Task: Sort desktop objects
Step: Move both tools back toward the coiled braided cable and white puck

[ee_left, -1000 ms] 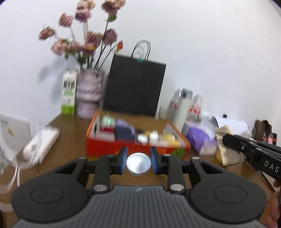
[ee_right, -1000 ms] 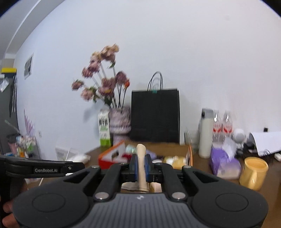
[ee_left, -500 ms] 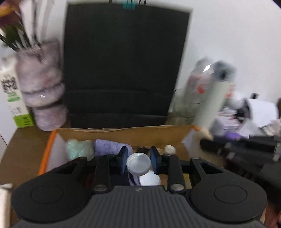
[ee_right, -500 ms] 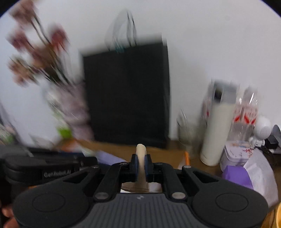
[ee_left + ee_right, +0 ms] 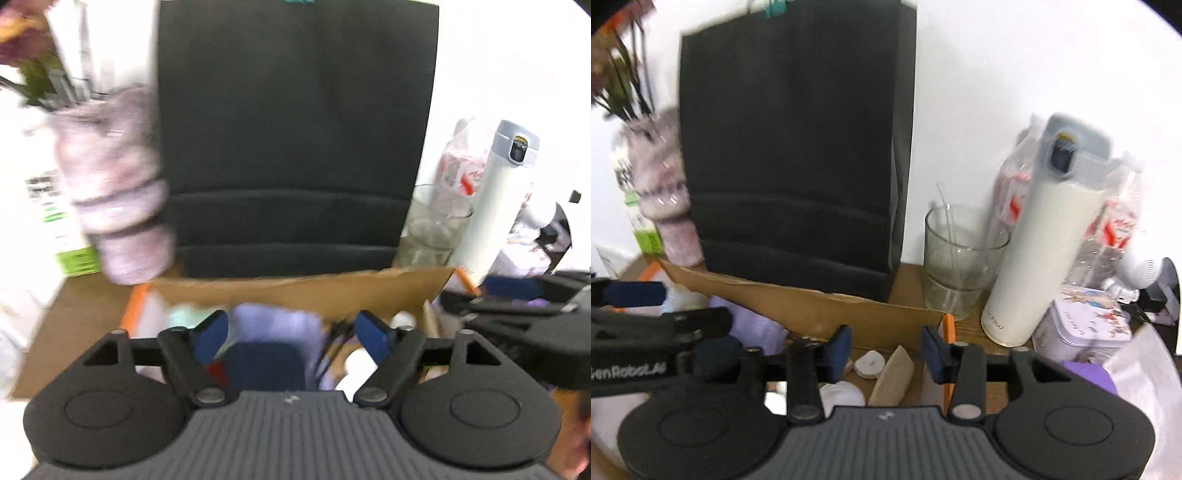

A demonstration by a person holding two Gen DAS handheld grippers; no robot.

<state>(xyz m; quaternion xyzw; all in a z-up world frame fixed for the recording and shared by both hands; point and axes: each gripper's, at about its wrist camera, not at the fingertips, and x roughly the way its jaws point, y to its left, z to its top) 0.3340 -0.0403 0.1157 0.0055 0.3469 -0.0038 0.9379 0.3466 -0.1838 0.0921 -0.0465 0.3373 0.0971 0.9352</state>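
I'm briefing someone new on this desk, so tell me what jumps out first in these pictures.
The tall black paper bag against the white wall dominates both views, standing right behind the open cardboard box. To its right stand a clear glass and a white thermos. In front, the right tool hangs over the box, its jaws opening, a beige piece lying below them.

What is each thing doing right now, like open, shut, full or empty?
Left gripper: fingers opening, nothing between them.
Right gripper: fingers opening, beige piece lying loose below them.
Cardboard box: open, holding things.
Glass: upright, with a clear stick inside.
White flask: upright, lid shut.
Black paper bag: standing.
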